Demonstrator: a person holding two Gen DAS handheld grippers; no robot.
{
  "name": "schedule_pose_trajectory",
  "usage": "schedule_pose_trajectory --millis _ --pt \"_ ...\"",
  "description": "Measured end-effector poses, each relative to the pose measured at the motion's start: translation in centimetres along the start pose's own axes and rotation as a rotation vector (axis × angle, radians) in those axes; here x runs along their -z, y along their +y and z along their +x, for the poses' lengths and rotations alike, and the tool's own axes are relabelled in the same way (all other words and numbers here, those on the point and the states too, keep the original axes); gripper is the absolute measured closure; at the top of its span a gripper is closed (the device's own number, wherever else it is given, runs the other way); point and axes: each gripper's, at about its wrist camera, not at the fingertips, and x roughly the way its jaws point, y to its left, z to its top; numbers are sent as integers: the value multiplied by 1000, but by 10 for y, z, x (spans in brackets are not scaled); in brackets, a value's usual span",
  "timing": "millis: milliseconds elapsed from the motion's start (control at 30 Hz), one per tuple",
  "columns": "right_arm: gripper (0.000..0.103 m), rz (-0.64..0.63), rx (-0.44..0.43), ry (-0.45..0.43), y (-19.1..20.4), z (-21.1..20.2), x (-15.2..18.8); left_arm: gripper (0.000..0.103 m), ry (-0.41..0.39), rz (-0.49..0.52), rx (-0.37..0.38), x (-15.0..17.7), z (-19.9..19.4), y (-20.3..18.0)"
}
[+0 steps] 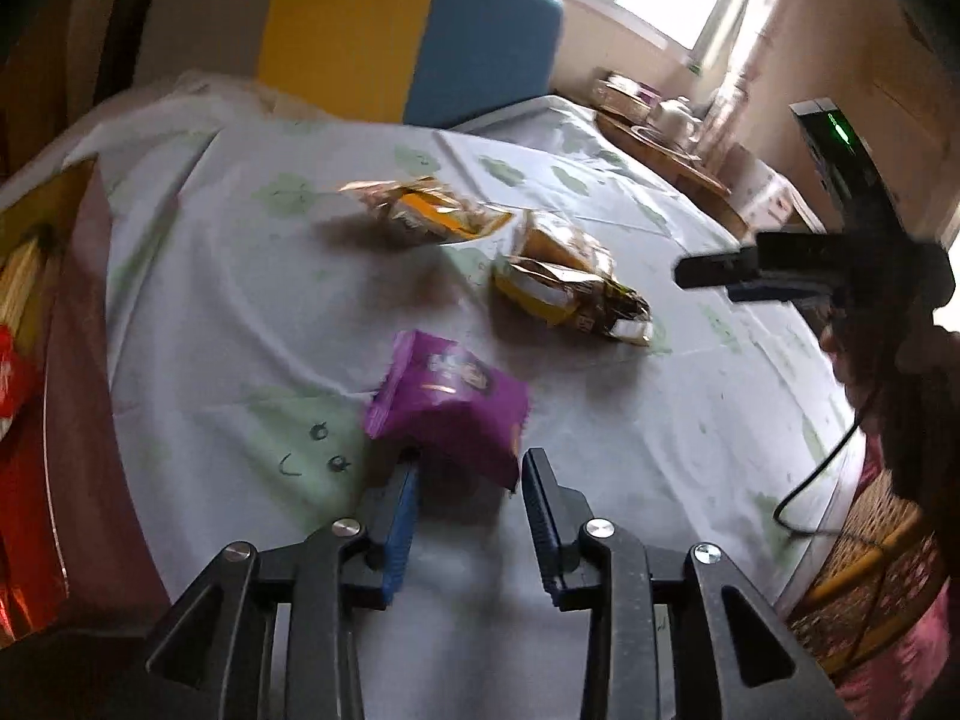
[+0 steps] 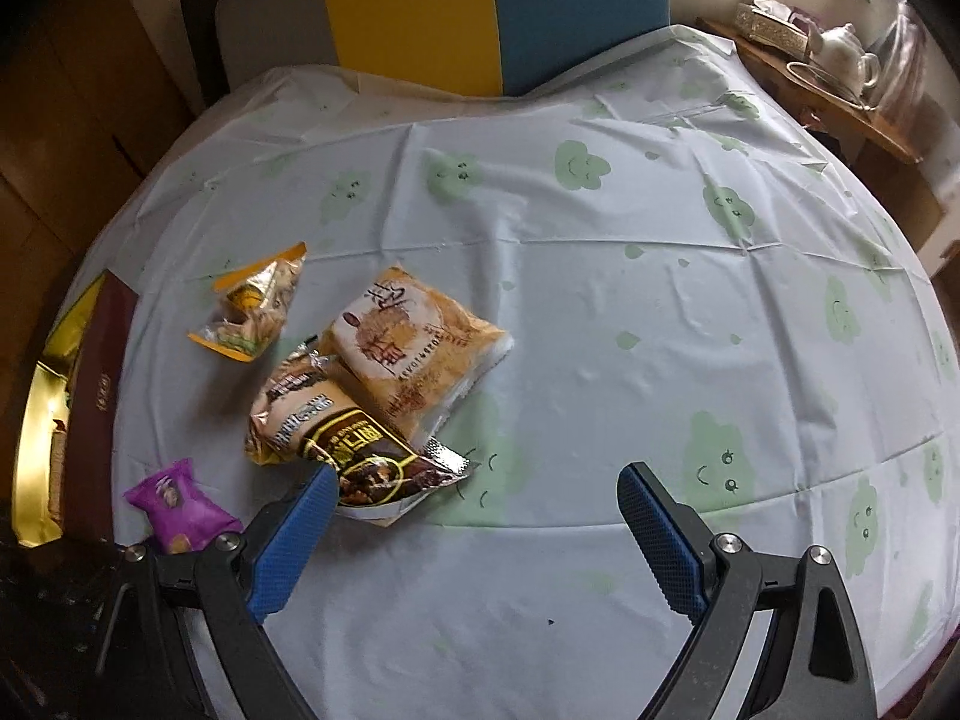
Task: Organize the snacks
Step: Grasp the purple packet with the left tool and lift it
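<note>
1. Purple snack packet (image 1: 447,405) is seen lying on the tablecloth (image 1: 600,432), just ahead of the left gripper (image 1: 471,474), whose jaws are parted and not pressing it.
2. Spread wide, the right gripper (image 2: 474,495) is held over the brown packet (image 2: 372,462), farther from the purple one.

We find the left wrist view smeared by motion: print on the purple packet (image 1: 447,399) is unreadable, and whether the blue pads (image 1: 401,525) touch it we cannot tell. The red and gold box (image 1: 36,396) runs off the left edge. In the right wrist view, the brown-labelled packet (image 2: 366,450) hides the orange packet's (image 2: 414,348) lower corner.
</note>
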Motion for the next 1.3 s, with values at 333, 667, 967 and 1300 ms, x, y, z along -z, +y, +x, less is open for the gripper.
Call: schedule_pose_trajectory --millis 333,667,967,1300 --pt "8 24 -6 -18 -8 -5 -5 67 37 -115 5 -31 15 0" --pt "8 37 -31 -36 -9 -12 -6 42 98 -5 -128 -64 41 -29" --pt "8 39 -48 -56 -8 -17 -7 66 74 88 -219 -39 41 -22" --pt "28 -101 -37 -28 18 -8 1 65 -7 108 -184 -5 14 -11"
